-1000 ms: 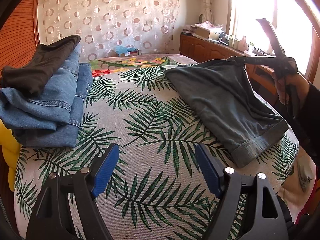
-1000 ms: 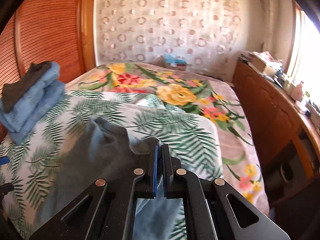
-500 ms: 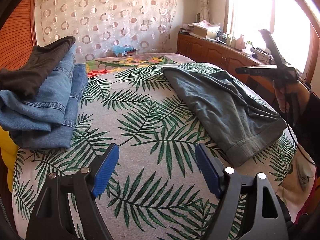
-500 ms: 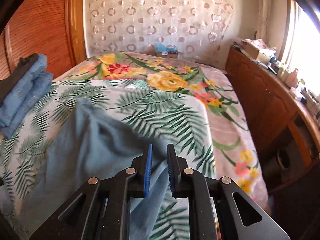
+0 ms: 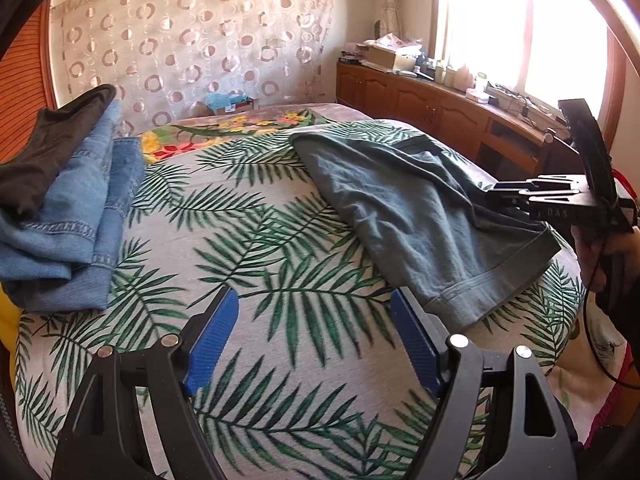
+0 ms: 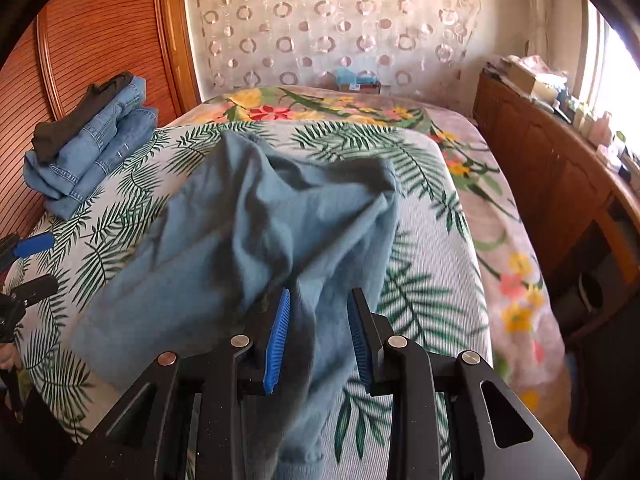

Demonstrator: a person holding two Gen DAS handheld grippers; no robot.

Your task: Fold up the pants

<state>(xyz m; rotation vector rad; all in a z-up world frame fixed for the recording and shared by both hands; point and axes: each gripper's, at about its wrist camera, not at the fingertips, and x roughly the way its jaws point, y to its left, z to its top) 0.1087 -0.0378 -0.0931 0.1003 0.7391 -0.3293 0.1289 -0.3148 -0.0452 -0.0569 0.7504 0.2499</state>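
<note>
Right tool: jaws parted a modest way and opening; a ridge of the pants cloth runs between the blue pads, which stand off from it on both sides, so nothing is pinched.
Right tool, other view: seen side-on from the left wrist camera at the far right, low over the pants' near end, held by a person's hand in a dark sleeve.
Left tool: jaws spread wide, nothing between the blue pads; it hangs over bare bedspread, clear of the pants.
Pants: grey-blue, rumpled, lying slantwise across the leaf-print bedspread; one end near the middle of the bed, the hemmed cuff end at the bed's near right edge in the left view.
Stack of jeans: folded blue denim with a dark garment on top, at the bed's left side, well apart from the pants.
Beyond the bedspread: a flowered blanket covers the far part and one side of the bed.
Room: wooden cabinet under a bright window, a curtain with a ring pattern behind the bed.
</note>
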